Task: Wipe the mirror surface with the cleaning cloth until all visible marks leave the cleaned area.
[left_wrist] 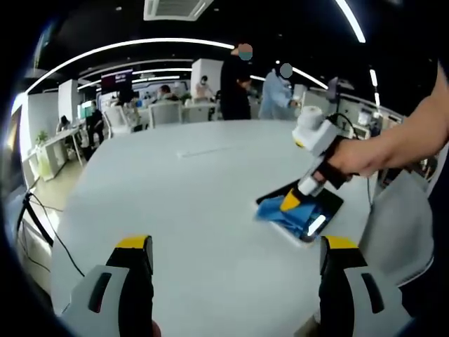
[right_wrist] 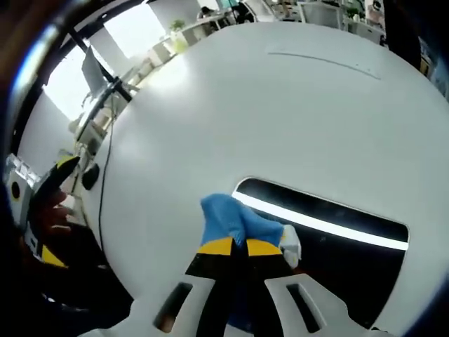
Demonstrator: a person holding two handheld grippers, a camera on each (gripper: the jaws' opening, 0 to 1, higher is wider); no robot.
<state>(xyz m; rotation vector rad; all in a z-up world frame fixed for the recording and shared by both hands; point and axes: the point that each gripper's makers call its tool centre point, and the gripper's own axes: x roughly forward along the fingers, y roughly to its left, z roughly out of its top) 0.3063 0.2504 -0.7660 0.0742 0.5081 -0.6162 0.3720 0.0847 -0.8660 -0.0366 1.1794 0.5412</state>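
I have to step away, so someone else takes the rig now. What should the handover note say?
Right tongs: shut on the blue cleaning cloth, pressing it onto the near-left end of the mirror.
Left tongs: open, holding nothing, hovering above the white table.
Mirror lies flat on the table.
Done: wiping under way.
Left: I cannot tell which marks remain; check the mirror, wipe the rest.

One white round table (left_wrist: 210, 203) carries one dark mirror (right_wrist: 330, 246) and one blue cleaning cloth (right_wrist: 235, 219). Two grippers appear: the left gripper (left_wrist: 235, 270) at frame bottom and the right gripper (right_wrist: 238, 247). Two standing people (left_wrist: 235, 84) occupy the upper centre.
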